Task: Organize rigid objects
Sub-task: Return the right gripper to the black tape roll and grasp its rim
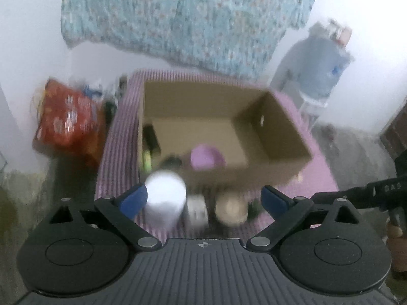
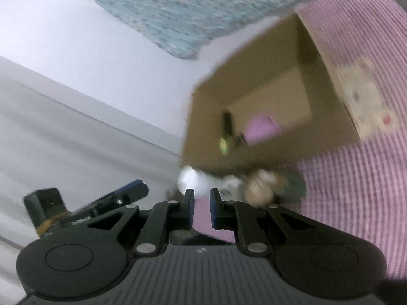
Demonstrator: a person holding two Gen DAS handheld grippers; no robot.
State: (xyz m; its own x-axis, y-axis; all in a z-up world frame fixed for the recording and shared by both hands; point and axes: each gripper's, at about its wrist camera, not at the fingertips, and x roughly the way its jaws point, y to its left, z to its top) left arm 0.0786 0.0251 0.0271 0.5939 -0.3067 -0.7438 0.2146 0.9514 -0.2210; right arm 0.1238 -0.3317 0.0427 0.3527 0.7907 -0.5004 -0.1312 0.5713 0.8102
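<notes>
An open cardboard box stands on a pink striped cloth. Inside it lie a purple bowl and a dark bottle with a green end. In front of the box stand a white cup, a small white box and a beige round object. My left gripper is open above these, its left fingertip beside the white cup. My right gripper has its jaws nearly together with nothing between them, short of the white cup and the beige object. Both views are blurred.
A red printed bag sits left of the cloth. A large water bottle on a stand is at the back right. A blue floral cloth hangs on the white wall. The other gripper's arm shows at right.
</notes>
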